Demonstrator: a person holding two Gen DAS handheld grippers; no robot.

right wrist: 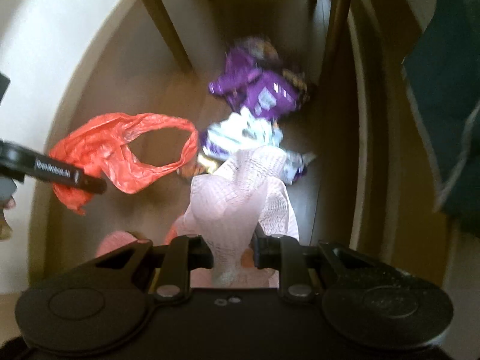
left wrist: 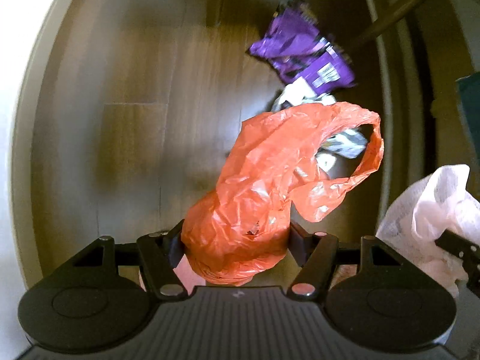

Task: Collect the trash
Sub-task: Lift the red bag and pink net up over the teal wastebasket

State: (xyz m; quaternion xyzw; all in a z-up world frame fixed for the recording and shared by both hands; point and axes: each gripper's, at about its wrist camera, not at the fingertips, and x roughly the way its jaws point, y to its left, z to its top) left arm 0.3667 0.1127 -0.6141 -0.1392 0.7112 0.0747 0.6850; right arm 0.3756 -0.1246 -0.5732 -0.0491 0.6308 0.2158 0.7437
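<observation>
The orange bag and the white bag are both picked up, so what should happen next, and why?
Probably carry both bags away to the bin. The left hand-held gripper pinches the orange bag, the right hand-held gripper pinches the white bag, and both hang clear above the purple wrapper on the floor.

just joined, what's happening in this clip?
A person is picking up trash off a wood floor with a gripper in each hand. The left gripper is clamped on a crumpled orange plastic bag, and the right gripper is pinching a white mesh bag. Both bags hang above the floor. A purple wrapper and a white-and-purple wrapper lie on the floor below, not yet collected.
</observation>
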